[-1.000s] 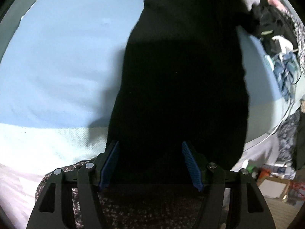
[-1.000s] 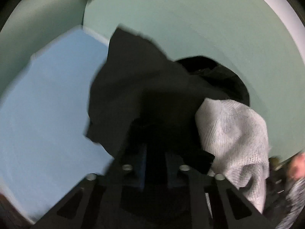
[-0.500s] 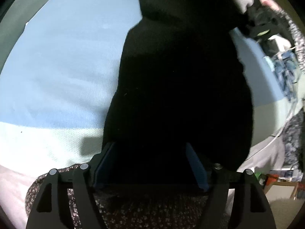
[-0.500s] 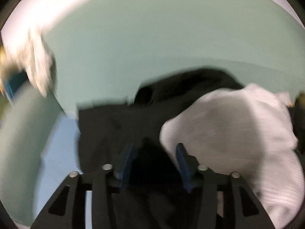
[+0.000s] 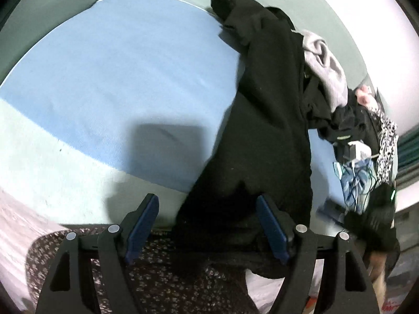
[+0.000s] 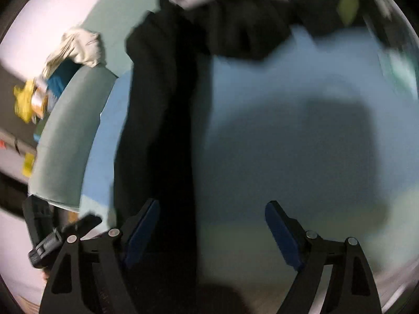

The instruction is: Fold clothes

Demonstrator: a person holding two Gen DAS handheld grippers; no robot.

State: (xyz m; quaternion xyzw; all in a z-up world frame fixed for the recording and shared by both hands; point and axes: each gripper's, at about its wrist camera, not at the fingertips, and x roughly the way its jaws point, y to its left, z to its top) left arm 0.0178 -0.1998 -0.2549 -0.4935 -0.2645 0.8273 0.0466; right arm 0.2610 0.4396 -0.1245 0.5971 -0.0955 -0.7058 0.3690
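Left wrist view, contents by size. Bed surface: light blue sheet [image 5: 110,78] over most of the frame, with a paler mint band along its near edge. Black garment [image 5: 264,130]: long and dark, laid lengthwise on the sheet from the far edge down to the near edge, where its lower end hangs over the side. Clothes pile [image 5: 353,136]: heaped at the right of the bed, just beside the garment's upper part; it includes a grey knit piece [image 5: 324,62], further black items and a black-and-white patterned piece. Dark flowered fabric [image 5: 167,269]: below the bed edge, under the gripper. Left gripper [image 5: 207,225]: jaws set wide; the garment's lower end lies between the blue pads [image 5: 141,222], nearer the right pad, and neither pad presses on it.

Right wrist view, blurred. Light blue sheet [image 6: 288,130]: fills the centre and right, with a broad shadow on it. Black garment [image 6: 162,136]: runs as a long strip from the top of the frame down to the left jaw. Right gripper [image 6: 209,227]: jaws opening, already wide; the garment's edge reaches between them beside the left pad, gripped by neither. Green headboard or wall panel [image 6: 68,136]: at left. Small cloth items [image 6: 76,47]: pale and yellow, beyond the panel; detail cannot be told.
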